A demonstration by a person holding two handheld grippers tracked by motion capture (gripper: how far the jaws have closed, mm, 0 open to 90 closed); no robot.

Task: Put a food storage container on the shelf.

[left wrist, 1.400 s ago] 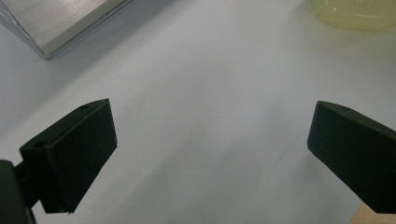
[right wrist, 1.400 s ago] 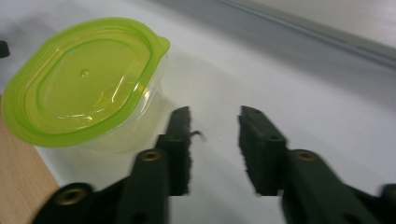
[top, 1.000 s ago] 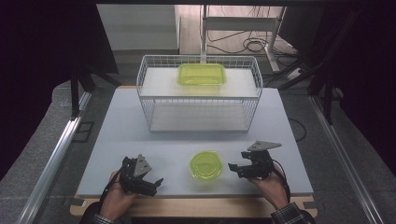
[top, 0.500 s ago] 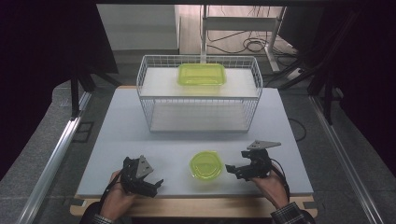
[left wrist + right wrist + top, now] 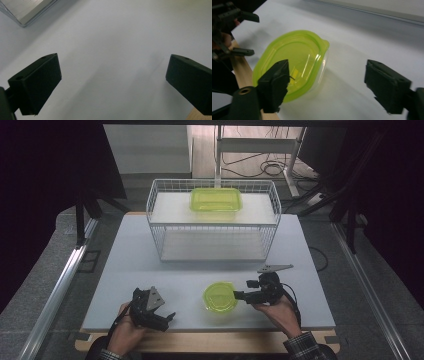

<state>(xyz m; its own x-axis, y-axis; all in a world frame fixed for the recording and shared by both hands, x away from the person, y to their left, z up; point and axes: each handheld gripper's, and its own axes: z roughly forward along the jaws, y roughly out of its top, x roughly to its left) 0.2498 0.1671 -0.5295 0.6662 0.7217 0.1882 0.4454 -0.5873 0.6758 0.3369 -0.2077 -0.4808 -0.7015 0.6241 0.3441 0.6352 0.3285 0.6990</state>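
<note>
Your right claw (image 5: 325, 87) gapes wide, empty, beside the round green container (image 5: 292, 62); an off-centre pinch may skid it off the table (image 5: 150, 250) edge.

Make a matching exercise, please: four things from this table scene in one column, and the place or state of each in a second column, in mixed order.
1. round green container
2. rectangular green container
3. left gripper
4. wire basket

a. open over bare table
b. at the far middle of the table
c. near the front edge, beside the right gripper
d. on the basket's upper shelf

Pairs: 1-c, 2-d, 3-a, 4-b
</note>
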